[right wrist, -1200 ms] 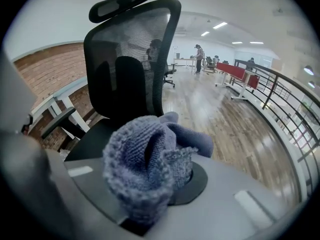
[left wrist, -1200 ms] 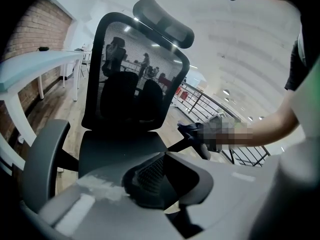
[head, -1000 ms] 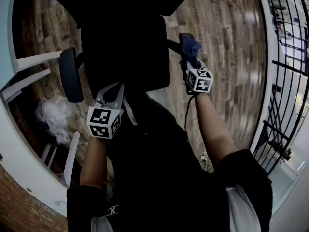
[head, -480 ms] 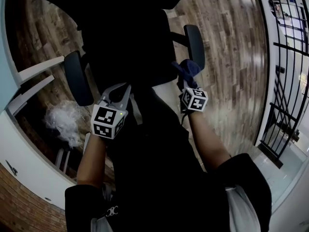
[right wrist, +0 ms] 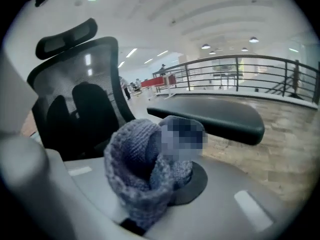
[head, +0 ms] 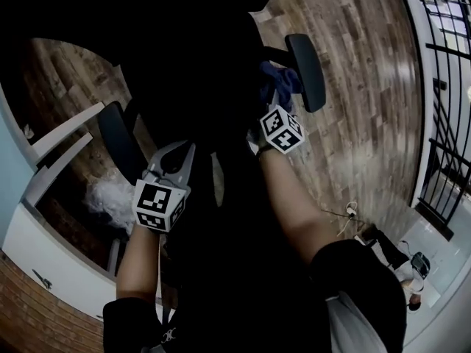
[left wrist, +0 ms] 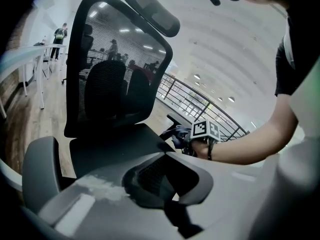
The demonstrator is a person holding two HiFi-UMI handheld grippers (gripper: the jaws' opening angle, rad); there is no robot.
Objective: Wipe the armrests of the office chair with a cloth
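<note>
Since half a second ago, the right gripper [head: 275,103] has been carried forward with the cloth [head: 278,78], from below the near end of the right armrest [head: 306,70] to a spot just beside its inner edge. Whether cloth and pad touch cannot be told. The cloth, blue and knitted, is bunched into a lump and pinched between the right gripper's jaws, with its loose end pointing up and away from the person. The right armrest is a long black pad lying level. In the right gripper view its long axis runs across the picture behind the cloth; in the head view it points away from the person. The left gripper [head: 175,159] is held low at the front of the office chair [left wrist: 115,69], near the left armrest [head: 118,142], its jaws pressed together with nothing between them. Black-and-white square markers are carried on each gripper's cube [head: 282,131]. A wooden floor [head: 353,87] and a dark railing [head: 449,87] are seen beyond.
</note>
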